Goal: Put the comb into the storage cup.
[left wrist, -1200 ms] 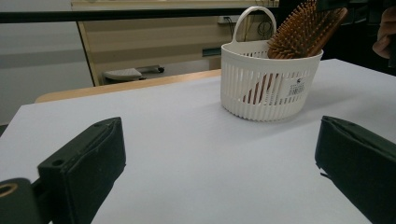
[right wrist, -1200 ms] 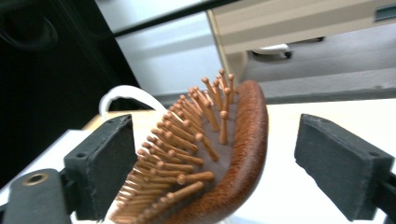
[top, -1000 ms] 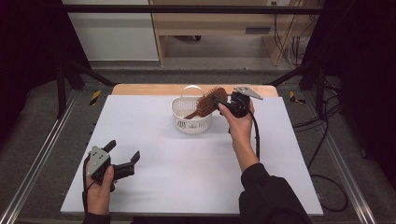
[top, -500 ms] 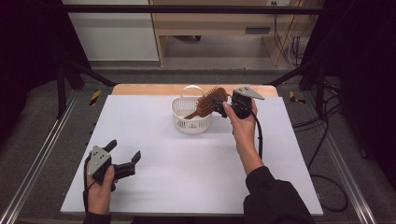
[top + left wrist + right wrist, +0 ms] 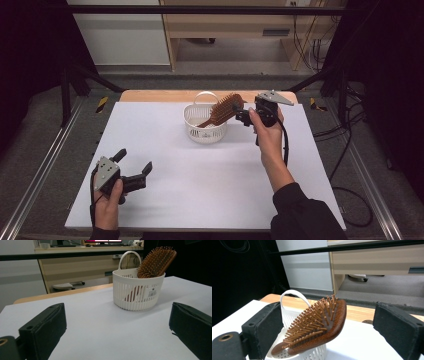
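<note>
Bristles of the wooden hairbrush (image 5: 223, 109) jut from the slatted basket (image 5: 205, 129); both grippers' jaws gape, seemingly untouching.

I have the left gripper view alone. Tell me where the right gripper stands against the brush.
Observer: The right gripper hangs beside the hairbrush head, at the basket's right in the high view.
Operator: Report its jaws.
Observer: Open. In the right gripper view they stand wide on either side of the brush, touching nothing.
Operator: Say how the brush sits.
Observer: Handle down inside the basket, head leaning over the rim toward the right gripper, bristles up.
Operator: Place my own gripper.
Observer: The left gripper is near the table's front left, open, well away from the basket.
</note>
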Available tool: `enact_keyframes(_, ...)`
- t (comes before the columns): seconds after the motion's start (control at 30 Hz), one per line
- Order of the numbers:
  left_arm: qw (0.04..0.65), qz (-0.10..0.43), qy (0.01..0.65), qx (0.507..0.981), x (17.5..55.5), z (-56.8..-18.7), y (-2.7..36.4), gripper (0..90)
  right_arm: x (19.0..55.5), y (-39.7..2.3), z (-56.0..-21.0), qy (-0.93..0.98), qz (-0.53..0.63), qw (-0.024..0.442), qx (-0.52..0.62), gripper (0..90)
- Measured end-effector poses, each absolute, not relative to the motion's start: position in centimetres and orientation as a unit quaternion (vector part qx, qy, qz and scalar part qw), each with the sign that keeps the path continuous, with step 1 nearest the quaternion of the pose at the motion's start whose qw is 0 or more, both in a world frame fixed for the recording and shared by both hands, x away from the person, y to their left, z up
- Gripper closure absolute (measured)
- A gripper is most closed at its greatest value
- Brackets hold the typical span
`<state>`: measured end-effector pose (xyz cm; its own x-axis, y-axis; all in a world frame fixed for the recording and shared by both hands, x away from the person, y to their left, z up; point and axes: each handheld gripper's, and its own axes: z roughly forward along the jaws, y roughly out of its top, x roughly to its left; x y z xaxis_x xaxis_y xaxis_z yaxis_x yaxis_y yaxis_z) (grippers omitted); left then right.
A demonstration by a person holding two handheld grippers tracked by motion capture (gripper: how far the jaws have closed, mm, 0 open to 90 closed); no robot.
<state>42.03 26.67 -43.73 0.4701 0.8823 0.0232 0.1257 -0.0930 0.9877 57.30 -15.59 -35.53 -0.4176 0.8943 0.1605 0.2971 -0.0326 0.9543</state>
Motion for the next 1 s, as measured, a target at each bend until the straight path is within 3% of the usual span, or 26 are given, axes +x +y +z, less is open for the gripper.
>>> enact_keyframes(0.5,0.553,0.345,0.393,0.649,41.8,-43.7,27.2,0.9,55.9,-15.6,-35.2,0.661,0.544,0.288,0.43,5.2)
enact_keyframes(1.0,0.551,0.363,0.4,0.636,40.0,-42.7,29.0,0.6,54.2,-18.2,-34.4,0.64,0.573,0.306,0.41,3.6)
